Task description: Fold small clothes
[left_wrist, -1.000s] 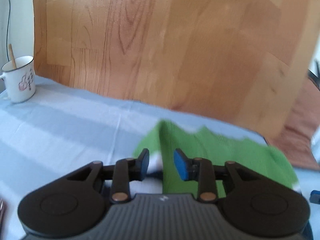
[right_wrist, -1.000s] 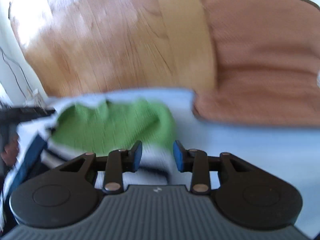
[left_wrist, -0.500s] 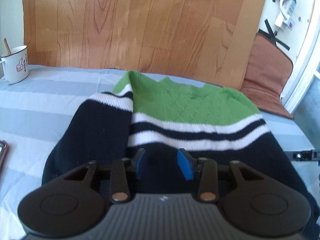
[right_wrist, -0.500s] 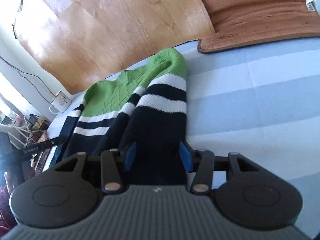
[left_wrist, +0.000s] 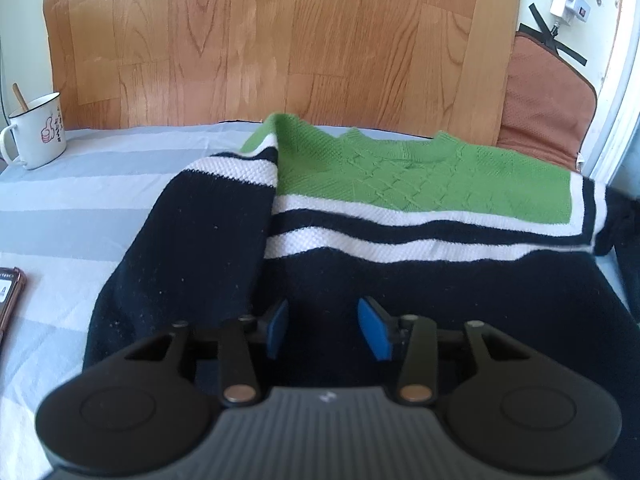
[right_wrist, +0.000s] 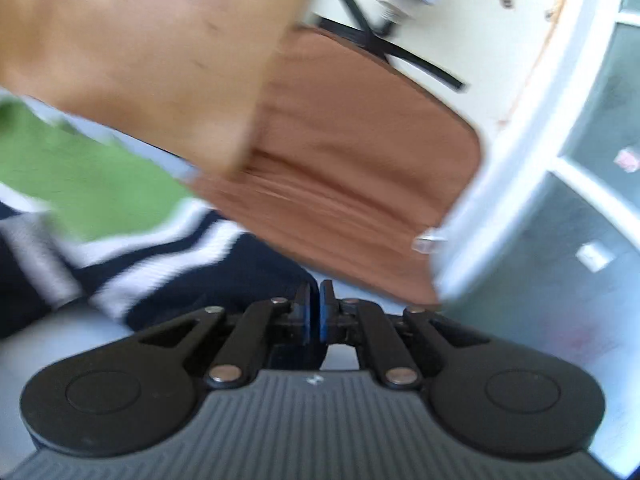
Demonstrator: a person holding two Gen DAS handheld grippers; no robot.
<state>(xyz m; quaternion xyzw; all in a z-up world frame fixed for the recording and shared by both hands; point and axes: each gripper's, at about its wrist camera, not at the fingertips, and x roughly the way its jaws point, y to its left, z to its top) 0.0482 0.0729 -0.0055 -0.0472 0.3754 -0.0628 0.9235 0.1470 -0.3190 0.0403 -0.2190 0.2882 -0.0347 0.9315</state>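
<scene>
- Right gripper (right_wrist: 314, 312): half a second back its jaws stood apart over the dark sleeve; now the blue pads are pinched together. The near dark edge of the sweater sits right at the pads, but blur hides whether any cloth is caught. Its view has also swung off to the right, toward the brown padded cushion (right_wrist: 360, 168) and the white door frame (right_wrist: 532, 152).
- Left gripper (left_wrist: 324, 330): jaws are opening, about a third apart, hovering over dark fabric near the hem. Nothing is pressed between the blue pads (left_wrist: 374, 330). A second ago it looked at only the green top edge; now most of the garment is in front of it.
- Judgement: sleeve fold on the left appears done and released; the right hand seems to be starting the matching move on its side. Task perhaps midway.
- Knitted sweater, green yoke, white stripes, navy body (left_wrist: 400, 184): lies flat on the pale blue and white striped sheet (left_wrist: 80, 200), neckline far, hem near.
- Its left sleeve (left_wrist: 192, 248) is folded inward, lying along the body's left edge.
- At the right edge a striped part turns a corner, sleeve probably bunched there; partly cut off.
- Green part shows a cable pattern, mild wrinkles.
- White enamel mug with a wooden stick (left_wrist: 38, 132) stands far left, well apart.
</scene>
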